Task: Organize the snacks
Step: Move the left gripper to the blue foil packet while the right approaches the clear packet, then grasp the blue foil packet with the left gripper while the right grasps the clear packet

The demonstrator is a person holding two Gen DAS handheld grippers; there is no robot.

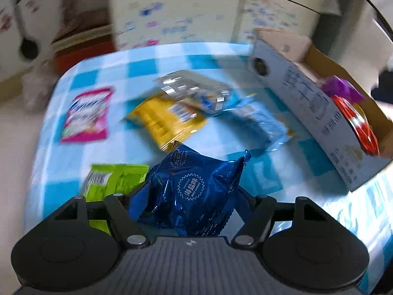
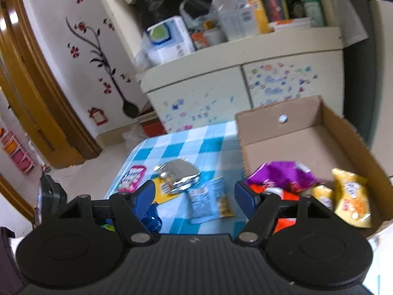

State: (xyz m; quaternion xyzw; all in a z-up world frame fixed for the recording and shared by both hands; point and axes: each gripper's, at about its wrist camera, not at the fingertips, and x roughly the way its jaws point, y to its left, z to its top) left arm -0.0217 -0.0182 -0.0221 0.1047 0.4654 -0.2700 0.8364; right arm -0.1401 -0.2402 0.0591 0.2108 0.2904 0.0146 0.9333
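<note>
My left gripper [image 1: 194, 196] is shut on a dark blue snack bag [image 1: 196, 184] and holds it above the checked tablecloth [image 1: 270, 172]. On the cloth lie a green packet [image 1: 110, 179], a pink packet [image 1: 86, 115], a yellow packet [image 1: 167, 120], a silver packet [image 1: 191, 88] and a light blue packet [image 1: 262, 123]. The cardboard box [image 1: 314, 113] stands at the right. My right gripper [image 2: 195, 196] is open and empty above the table, left of the box [image 2: 307, 142], which holds purple [image 2: 282, 172], red and yellow [image 2: 351, 201] packets.
A cream cabinet [image 2: 221, 91] with stickers and cluttered shelves stands behind the table. A wooden door frame [image 2: 36, 98] is at the left. The table's rounded far-left edge [image 1: 59, 81] drops to a pale floor.
</note>
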